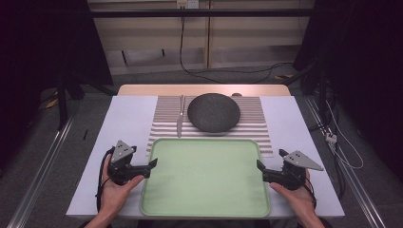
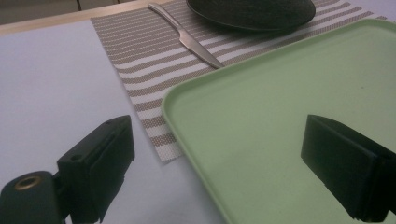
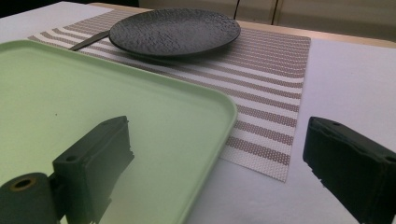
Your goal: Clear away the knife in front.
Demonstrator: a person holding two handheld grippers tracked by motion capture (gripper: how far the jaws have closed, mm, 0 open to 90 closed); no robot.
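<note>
Two hand-held grippers sit low at the near edge of the worktop (image 1: 123, 114), one at each side of a pale green tray (image 1: 205, 176). Left hand-held gripper (image 1: 153, 163): jaws spread wide, holding nothing, one jaw over the white worktop surface and the other over the tray's left rim. Right hand-held gripper (image 1: 259, 164): jaws likewise wide and empty, one over the tray's right rim, the other over the bare worktop. Tray lies flat at the near centre, empty, its far edge overlapping a striped placemat (image 1: 256, 124). Dark textured plate (image 1: 213, 112) rests on the placemat toward the far edge, centre. Metal knife (image 1: 180, 118) lies on the placemat just beside the plate's left, apart from it, blade tip close to the tray's far-left corner.
</note>
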